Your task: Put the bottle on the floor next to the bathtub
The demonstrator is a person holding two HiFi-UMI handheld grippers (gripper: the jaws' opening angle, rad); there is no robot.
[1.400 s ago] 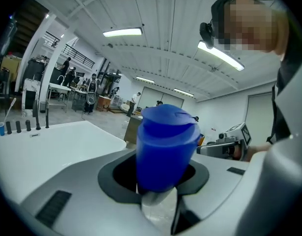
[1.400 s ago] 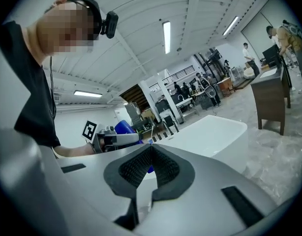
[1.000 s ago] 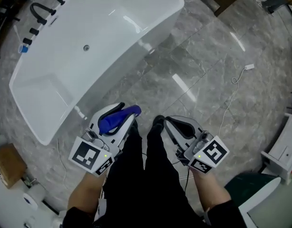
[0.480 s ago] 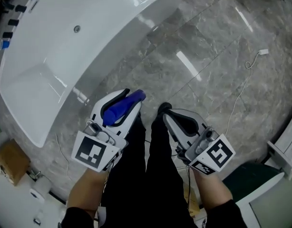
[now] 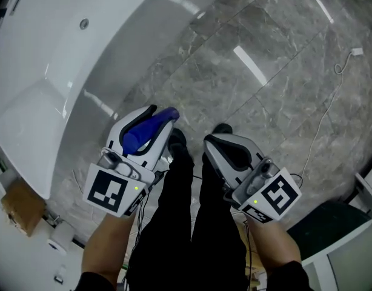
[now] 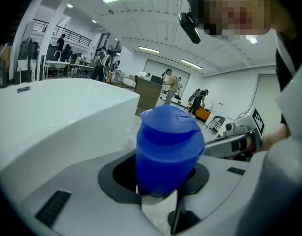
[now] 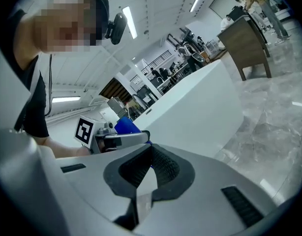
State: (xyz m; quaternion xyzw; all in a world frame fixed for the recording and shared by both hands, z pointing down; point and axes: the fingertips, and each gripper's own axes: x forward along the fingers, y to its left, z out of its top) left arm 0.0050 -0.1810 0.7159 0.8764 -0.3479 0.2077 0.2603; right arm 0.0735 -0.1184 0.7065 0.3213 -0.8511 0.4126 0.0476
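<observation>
From the head view, the left gripper (image 5: 162, 119) is pinching a blue bottle (image 5: 145, 133) between its jaws. The bottle's long axis is running along the jaws, with the cap end poking out past the tips and pointing away from the person, toward the grey stone floor (image 5: 252, 71). The bottle is hanging above the floor, just beside the outer wall of the white bathtub (image 5: 59, 59) and ahead of the person's left shoe (image 5: 176, 140). Its bottom end is sitting hidden inside the jaws. The right gripper (image 5: 214, 140) is hanging beside it over the right shoe (image 5: 222, 128), with its jaws pressed together on nothing. A white cable (image 5: 327, 113) is trailing across the floor, and a cardboard box (image 5: 19, 206) is being cut off at the left edge.

In the left gripper view, the bottle (image 6: 166, 149) is filling the gap between the jaws, cap facing forward; only the cap and upper body are showing, the rest being buried between the pads. The bathtub's rim (image 6: 57, 107) is rising at the left.

In the right gripper view, the black pads (image 7: 166, 167) are meeting at their tips, with nothing between them. Beyond them the left gripper (image 7: 122, 137) is showing with a sliver of blue bottle (image 7: 125, 126), most of it hidden.
</observation>
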